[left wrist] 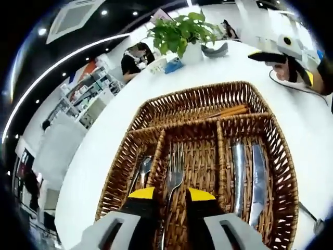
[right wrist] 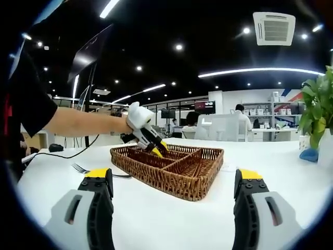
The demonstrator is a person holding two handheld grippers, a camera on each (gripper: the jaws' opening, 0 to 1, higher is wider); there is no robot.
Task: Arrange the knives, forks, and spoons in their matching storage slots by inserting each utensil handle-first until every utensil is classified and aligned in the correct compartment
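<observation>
Fork [left wrist: 174,172]: lies lengthwise in the middle slot of the basket, tines toward the far end, handle running down between the left gripper's jaws.
Left gripper [left wrist: 171,195]: over the near end of the basket; the yellow-tipped jaws stand close on either side of the fork handle, but whether they press it cannot be told.
Spoon [left wrist: 143,169]: in the left slot, beside the fork's slot.
Knives [left wrist: 248,179]: two, side by side in the right slot.
Chopsticks [left wrist: 229,111]: in the crosswise slot at the far end.
Basket [left wrist: 281,156]: wicker, divided, on the white table [left wrist: 119,109].
Second fork [right wrist: 83,169]: on the table just outside the basket, in the right gripper view.
Right gripper [right wrist: 174,179]: jaws wide apart, nothing between them, low over the table and well short of the basket.
Plant [left wrist: 182,31]: potted, at the table's far side.
Person [left wrist: 132,60]: seated beyond the table.
</observation>
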